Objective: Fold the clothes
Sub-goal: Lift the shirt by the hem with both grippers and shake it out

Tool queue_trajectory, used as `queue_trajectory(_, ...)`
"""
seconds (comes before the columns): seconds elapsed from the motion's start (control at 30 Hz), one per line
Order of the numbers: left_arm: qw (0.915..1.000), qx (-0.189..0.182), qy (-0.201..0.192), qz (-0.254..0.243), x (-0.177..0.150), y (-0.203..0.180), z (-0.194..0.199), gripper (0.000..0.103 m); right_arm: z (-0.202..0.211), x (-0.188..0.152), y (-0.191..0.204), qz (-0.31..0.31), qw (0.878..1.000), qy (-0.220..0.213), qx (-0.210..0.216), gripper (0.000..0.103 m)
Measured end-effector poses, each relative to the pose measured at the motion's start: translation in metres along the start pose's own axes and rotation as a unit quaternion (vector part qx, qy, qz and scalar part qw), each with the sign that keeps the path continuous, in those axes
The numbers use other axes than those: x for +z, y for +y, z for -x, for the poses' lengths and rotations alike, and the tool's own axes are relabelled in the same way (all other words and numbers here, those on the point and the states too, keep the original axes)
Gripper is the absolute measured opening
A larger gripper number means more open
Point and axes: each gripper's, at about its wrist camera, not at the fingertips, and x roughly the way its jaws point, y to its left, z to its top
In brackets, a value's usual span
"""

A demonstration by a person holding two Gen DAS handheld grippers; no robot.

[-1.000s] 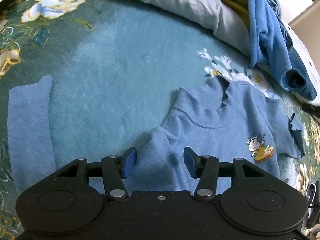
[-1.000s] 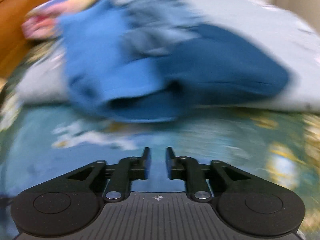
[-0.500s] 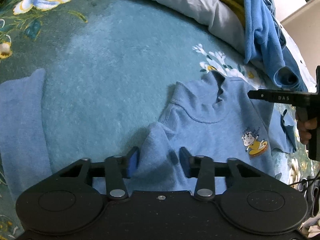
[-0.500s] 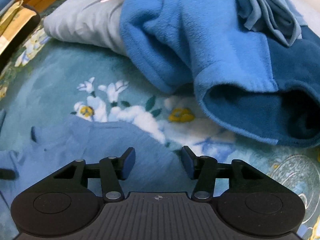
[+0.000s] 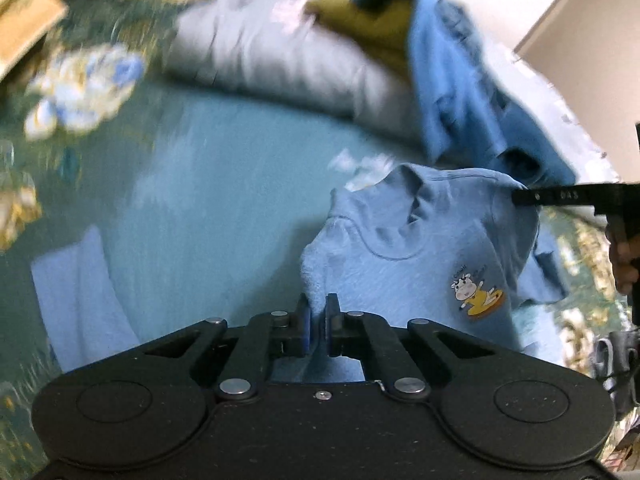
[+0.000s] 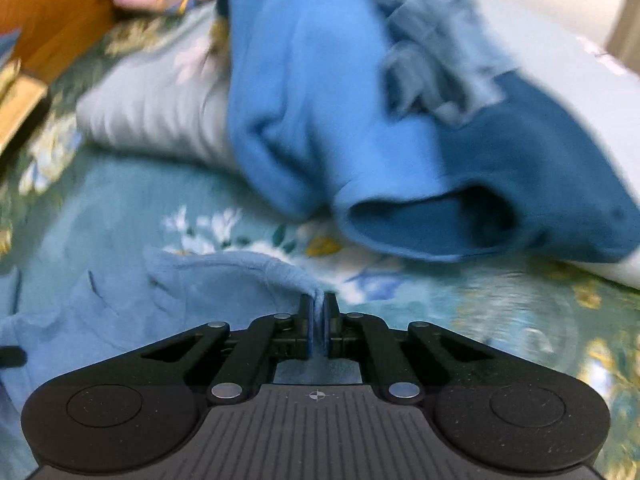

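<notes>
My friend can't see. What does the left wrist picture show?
The left gripper pinches a light blue cartoon-cow shirt on a teal flowered blanket, while the right gripper touches its far shoulder. Blurry clothes lie behind.

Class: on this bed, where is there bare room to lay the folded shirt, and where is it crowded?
Free: the teal bedspread between the pale blue cloth, the grey pillow and the light blue shirt. Crowded: the blue fleece pile on the pillow.
</notes>
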Motion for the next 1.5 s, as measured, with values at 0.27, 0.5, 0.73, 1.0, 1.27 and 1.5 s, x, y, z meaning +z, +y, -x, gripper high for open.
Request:
queue_trajectory(0.27, 0.9929, -0.030, -0.103, -0.052, 0.041, -0.044, 0.077, 0.003, 0.164, -0.007, -0.033, -0.062, 0.989, -0.125, -0.056, 0.003)
queue_trajectory(0.5, 0.9742, -0.002, -0.211, -0.080, 0.066, -0.106, 0.162, 0.003, 0.283, -0.018, -0.063, -0.066, 0.969, -0.235, -0.033, 0.003)
queue_trajectory(0.73, 0.9505, 0.043, -0.293, -0.096, 0.051, -0.173, 0.252, 0.003, 0.379, -0.039, -0.085, -0.050, 0.946, -0.320, 0.010, 0.003)
queue_trajectory(1.0, 0.9364, 0.079, -0.325, -0.105, -0.020, -0.207, 0.317, 0.003, 0.454, -0.090, -0.094, 0.019, 0.932, -0.360, 0.040, 0.003)
queue_trajectory(1.27, 0.9486, 0.090, -0.280, -0.117, -0.089, -0.197, 0.342, 0.004, 0.474, -0.156, -0.094, 0.038, 0.940, -0.326, 0.094, 0.003)
queue_trajectory(1.5, 0.9710, 0.089, -0.186, -0.122, -0.045, -0.152, 0.245, 0.004, 0.379, -0.109, -0.084, 0.004, 0.972, -0.220, 0.079, 0.003)
